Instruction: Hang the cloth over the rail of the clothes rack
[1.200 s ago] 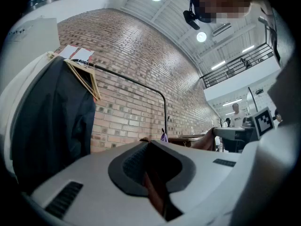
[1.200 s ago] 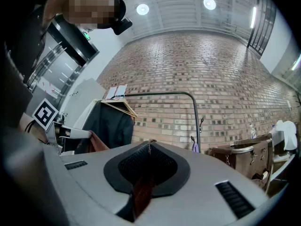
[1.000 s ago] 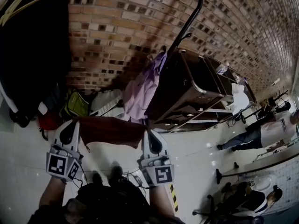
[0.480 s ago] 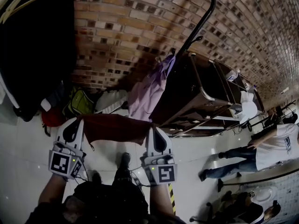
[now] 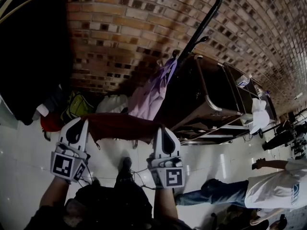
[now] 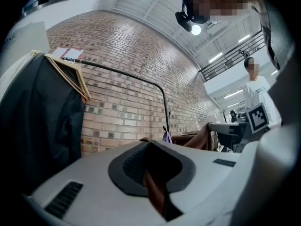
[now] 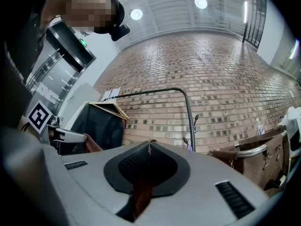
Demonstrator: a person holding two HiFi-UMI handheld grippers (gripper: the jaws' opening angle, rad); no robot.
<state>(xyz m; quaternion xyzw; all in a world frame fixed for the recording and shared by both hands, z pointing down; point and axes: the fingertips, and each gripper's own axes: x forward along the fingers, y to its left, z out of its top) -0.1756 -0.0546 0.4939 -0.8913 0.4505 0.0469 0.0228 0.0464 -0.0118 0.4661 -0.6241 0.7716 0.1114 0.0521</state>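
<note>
Maroon cloth (image 5: 120,126) clamped by left tool (image 5: 79,122), right tool (image 5: 161,129); head view alone shows span.

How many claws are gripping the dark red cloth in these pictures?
2. The left claw is shut on the left end of the cloth. The right claw is shut on its right end. No other claw is in view.

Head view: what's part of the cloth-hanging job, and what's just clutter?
Job: dark red cloth, left gripper and right gripper, both shut on it, rack rail.
Clutter: purple garment, green bag, brown cart, black hung garment.
</note>
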